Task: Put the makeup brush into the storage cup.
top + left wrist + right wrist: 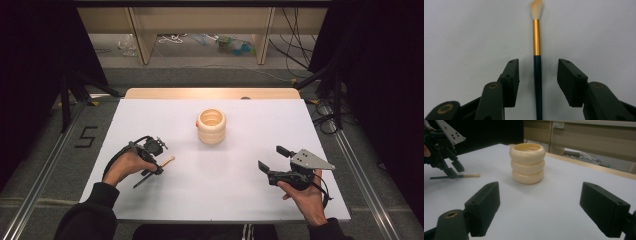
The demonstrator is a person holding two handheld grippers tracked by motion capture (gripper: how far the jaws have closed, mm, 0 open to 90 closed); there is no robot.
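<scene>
A paintbrush (537,37) with a dark handle, gold ferrule and pale bristles lies flat on the white table. My left gripper (538,61) points down over it with a jaw on either side of the handle; neither pad touches it, so it is open. In the high view the brush (167,161) lies at the left, under the left gripper (152,167). A cream ribbed pot (211,126) stands upright mid-table. My right gripper (270,156) hovers at the right, open and empty, facing the pot (527,163). The right gripper view also has the left gripper (454,168) over the brush (471,175).
The white table top (220,195) lies on a wooden board whose far edge (210,93) sticks out behind it. Black curtains flank both sides. Cables and clutter lie on the floor beyond the table (235,45).
</scene>
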